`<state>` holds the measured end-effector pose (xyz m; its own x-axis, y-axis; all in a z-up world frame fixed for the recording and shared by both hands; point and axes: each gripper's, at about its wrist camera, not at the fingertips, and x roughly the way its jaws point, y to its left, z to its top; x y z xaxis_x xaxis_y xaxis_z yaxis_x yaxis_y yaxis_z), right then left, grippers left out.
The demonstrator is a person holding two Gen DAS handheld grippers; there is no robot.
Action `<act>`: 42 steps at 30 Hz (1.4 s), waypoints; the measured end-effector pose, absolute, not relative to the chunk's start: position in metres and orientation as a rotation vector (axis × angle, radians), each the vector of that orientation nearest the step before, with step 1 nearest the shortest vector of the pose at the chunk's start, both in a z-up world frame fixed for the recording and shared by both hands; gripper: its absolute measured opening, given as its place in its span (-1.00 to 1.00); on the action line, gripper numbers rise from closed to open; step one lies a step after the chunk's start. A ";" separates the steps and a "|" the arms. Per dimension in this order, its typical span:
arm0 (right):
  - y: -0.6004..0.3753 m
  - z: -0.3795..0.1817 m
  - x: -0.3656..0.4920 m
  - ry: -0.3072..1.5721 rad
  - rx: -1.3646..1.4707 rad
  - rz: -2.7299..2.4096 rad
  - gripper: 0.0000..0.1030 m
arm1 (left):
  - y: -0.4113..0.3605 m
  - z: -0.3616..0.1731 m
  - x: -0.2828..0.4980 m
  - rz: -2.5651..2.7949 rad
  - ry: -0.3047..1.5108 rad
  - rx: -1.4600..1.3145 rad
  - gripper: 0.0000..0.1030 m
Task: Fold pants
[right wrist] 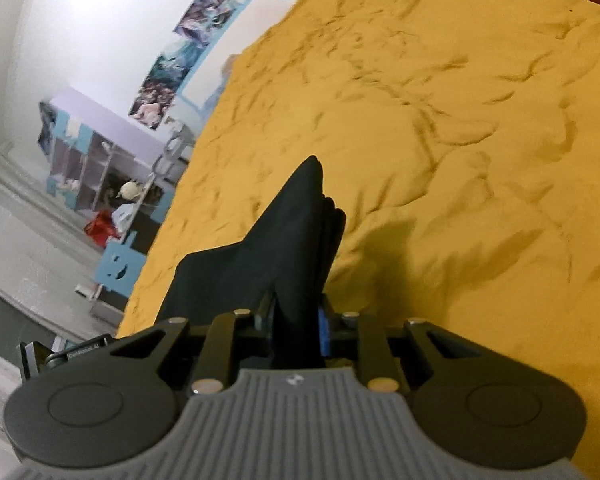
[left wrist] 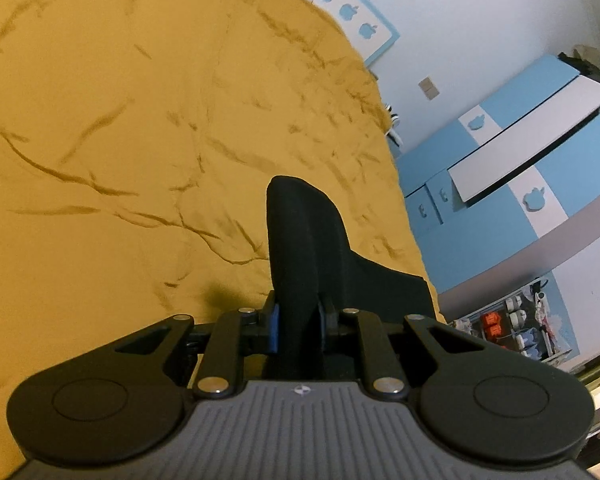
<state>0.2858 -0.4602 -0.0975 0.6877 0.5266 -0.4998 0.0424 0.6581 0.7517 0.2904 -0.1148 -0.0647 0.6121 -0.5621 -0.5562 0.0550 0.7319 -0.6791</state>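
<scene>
Nearest the left wrist camera, the left gripper (left wrist: 298,320) is pinched tight on a bunched fold of the black pants (left wrist: 304,248), the blue pads pressing the cloth from both sides. The fabric stands up from the jaws in a rounded hump and trails off to the right and downward, out of view behind the gripper body. In the right wrist view the right gripper (right wrist: 298,320) grips the same pants (right wrist: 292,248) in the same way, narrow jaws clamped on several stacked layers that rise to a point; a flap of cloth drops away to the left of the jaws. How the rest of the garment hangs below the two grippers cannot be made out, since their bodies hide it.

Behind the pants in both views lies the bed, covered by a wrinkled mustard-yellow bedspread (left wrist: 120,120), and the raised folds are held clear above it. Beyond the bed's edge, to the right of the pants in the left view, stands a blue and white wardrobe (left wrist: 520,152). In the right view, to the left of the pants, a cubby shelf (right wrist: 88,160) sits against a white wall with posters (right wrist: 180,52).
</scene>
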 end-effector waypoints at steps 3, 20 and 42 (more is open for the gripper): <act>-0.445 -0.084 0.268 0.773 0.820 0.348 -0.70 | -0.100 -0.049 0.269 -0.383 0.836 -0.653 -0.64; -0.367 -0.084 0.188 0.862 0.821 0.438 -0.70 | -0.052 -0.039 0.202 -0.313 0.859 -0.581 -0.63; -0.358 -0.161 0.231 1.006 0.856 0.357 -0.72 | -0.018 -0.147 0.255 -0.309 0.982 -0.625 -0.62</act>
